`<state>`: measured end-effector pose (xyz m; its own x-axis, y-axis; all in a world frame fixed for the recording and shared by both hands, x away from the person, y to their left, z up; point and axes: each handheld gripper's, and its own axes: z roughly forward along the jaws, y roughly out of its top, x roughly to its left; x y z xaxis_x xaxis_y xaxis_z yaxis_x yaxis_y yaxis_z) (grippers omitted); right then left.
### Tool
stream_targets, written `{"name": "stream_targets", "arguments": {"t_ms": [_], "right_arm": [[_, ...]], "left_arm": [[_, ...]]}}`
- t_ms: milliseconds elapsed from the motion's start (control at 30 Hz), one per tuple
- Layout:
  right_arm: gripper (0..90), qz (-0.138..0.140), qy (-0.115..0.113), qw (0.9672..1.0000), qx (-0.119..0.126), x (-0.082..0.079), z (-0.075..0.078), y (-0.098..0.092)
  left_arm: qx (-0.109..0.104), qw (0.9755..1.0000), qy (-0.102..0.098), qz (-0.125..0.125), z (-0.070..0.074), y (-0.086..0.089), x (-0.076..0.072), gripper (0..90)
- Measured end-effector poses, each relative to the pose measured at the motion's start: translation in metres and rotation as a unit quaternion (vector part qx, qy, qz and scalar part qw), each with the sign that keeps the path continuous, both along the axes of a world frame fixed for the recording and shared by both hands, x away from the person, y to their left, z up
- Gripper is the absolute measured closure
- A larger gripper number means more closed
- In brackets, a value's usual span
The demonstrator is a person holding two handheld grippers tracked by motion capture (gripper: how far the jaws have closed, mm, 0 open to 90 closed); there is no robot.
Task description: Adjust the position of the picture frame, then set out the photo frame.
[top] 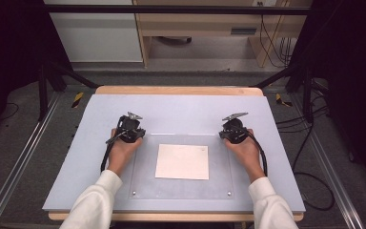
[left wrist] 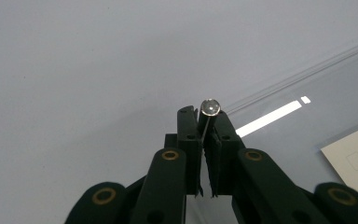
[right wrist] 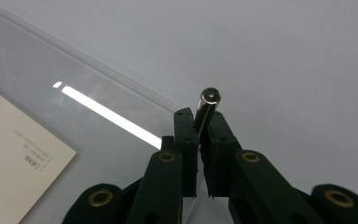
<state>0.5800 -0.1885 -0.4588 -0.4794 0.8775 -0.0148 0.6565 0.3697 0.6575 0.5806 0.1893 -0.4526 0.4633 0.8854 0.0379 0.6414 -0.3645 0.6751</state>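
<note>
Two small round-headed metal pins, one pinched in my left gripper (left wrist: 204, 123) and one in my right gripper (right wrist: 200, 122), sit at the far corners of the clear acrylic sheet (top: 181, 191) covering the white paper square (top: 182, 161). I judge they're being unfastened; next comes a straight, even lift.

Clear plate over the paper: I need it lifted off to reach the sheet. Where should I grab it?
Probably by the far-left post and far-right post, one gripper each, coming from the near side. The clear plate lies flat on the table, so only its upright corner posts stand proud to pinch.
</note>
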Motion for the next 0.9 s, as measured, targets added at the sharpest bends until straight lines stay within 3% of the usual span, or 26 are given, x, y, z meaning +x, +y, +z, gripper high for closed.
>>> {"name": "stream_targets", "arguments": {"t_ms": [133, 233, 467, 600, 700, 733, 800, 900], "right_arm": [[81.3, 0.003, -0.013, 0.9999, 0.007, -0.001, 0.002, -0.001], [74.2, -0.001, -0.039, 0.9992, 0.009, -0.006, 0.007, 0.001], [48.7, -0.015, -0.106, 0.9942, 0.006, -0.023, 0.015, 0.002], [35.1, -0.023, -0.119, 0.9924, 0.021, -0.027, 0.016, 0.002], [28.3, -0.025, -0.132, 0.9907, 0.019, -0.029, 0.019, 0.004], [27.2, -0.026, -0.138, 0.9898, 0.023, -0.030, 0.020, 0.006], [27.4, -0.024, -0.142, 0.9893, 0.023, -0.030, 0.021, 0.009], [42.9, -0.023, -0.148, 0.9887, 0.008, -0.030, 0.019, 0.014]], "left_arm": [[0.000, 1.0000, -0.005, -0.001, -0.001, 0.000, -0.001, 84.1], [-0.004, 0.9995, -0.032, 0.003, 0.002, 0.000, -0.004, 78.8], [-0.013, 0.9944, -0.105, 0.006, 0.009, 0.003, -0.022, 46.1], [-0.024, 0.9910, -0.131, 0.010, 0.004, 0.007, -0.029, 26.4], [-0.039, 0.9904, -0.132, 0.010, 0.002, 0.008, -0.035, 14.2], [-0.048, 0.9891, -0.139, 0.009, 0.002, 0.007, -0.036, 12.2], [-0.053, 0.9888, -0.140, 0.002, 0.003, 0.007, -0.037, 12.0], [-0.040, 0.9888, -0.143, 0.005, 0.001, 0.003, -0.034, 25.8]]}}
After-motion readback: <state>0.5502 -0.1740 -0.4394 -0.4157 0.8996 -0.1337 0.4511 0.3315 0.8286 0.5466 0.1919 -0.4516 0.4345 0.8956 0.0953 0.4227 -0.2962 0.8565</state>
